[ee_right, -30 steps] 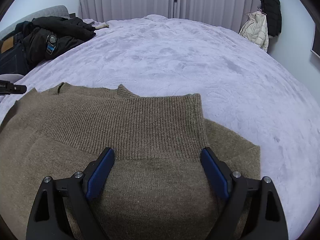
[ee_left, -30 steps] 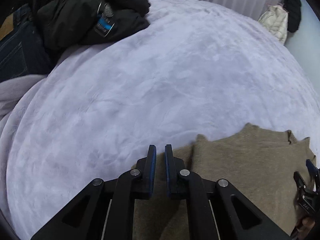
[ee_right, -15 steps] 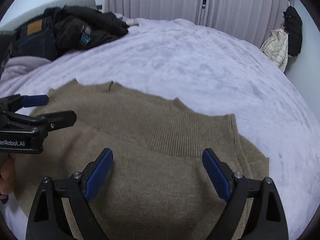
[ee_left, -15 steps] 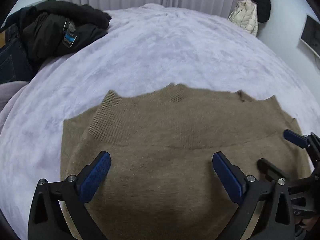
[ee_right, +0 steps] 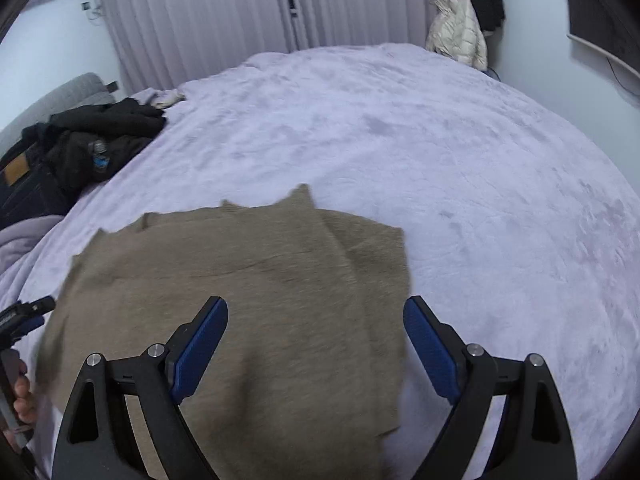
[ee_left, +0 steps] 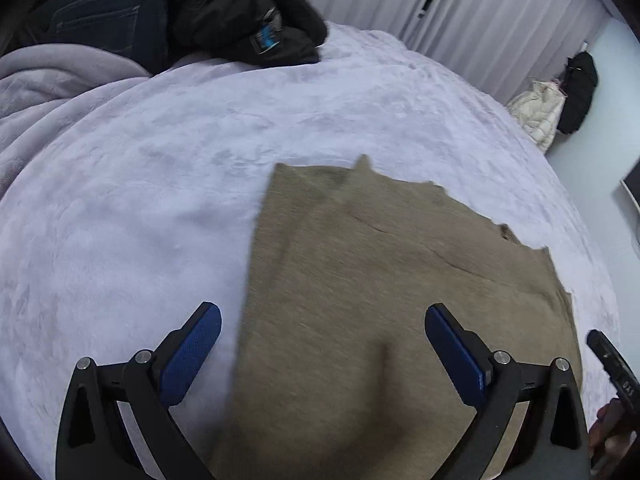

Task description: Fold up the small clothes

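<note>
Brown sweater [ee_left: 384,300] lies part-folded on the bed [ee_left: 120,220], both grippers wide apart above it, nothing held.

The sweater sits flat at the near edge of the purple blanket, collar end pointing toward the curtained far edge, long axis running away from the person. Left gripper [ee_left: 322,354] straddles the sweater's left edge: one blue pad over bare blanket, the other over knit. Right gripper [ee_right: 316,346] hangs over the right part, its outer pad at the right edge. Pads seem clear of the fabric, though contact is hard to judge in the blur. Each hand looks equally near its own side; next fold likely needs a side edge or the near hem pinched. Dark clothes pile [ee_left: 208,16] sits at the far left corner, well apart.
</note>
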Demonstrator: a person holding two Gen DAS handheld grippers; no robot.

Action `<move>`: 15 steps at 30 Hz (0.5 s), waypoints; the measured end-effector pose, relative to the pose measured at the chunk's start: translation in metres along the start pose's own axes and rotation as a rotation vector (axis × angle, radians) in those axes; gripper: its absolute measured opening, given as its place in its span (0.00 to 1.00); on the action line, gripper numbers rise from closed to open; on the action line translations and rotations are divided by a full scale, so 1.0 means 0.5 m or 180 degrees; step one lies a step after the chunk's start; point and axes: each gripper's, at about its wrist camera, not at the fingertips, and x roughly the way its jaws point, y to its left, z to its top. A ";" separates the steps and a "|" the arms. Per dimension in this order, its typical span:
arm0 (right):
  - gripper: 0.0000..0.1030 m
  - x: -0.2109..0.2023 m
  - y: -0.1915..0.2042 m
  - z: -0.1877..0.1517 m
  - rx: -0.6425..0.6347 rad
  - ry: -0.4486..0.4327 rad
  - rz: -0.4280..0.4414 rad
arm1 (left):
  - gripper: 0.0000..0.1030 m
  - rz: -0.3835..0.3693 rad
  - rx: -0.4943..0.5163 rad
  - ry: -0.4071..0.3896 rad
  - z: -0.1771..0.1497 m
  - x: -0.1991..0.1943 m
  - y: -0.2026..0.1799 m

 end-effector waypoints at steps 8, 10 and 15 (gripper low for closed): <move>0.91 0.040 0.208 -0.134 -0.1144 0.0195 -0.0086 | 1.00 0.0568 0.1045 -0.0041 -0.109 0.041 -0.143; 0.95 0.047 0.162 -0.132 -0.0843 0.0172 0.0023 | 1.00 0.0411 0.0884 -0.0212 -0.123 0.034 -0.119; 0.95 0.026 0.051 -0.125 -0.0073 -0.0074 -0.0086 | 1.00 0.0372 0.0827 -0.0286 -0.136 0.021 -0.110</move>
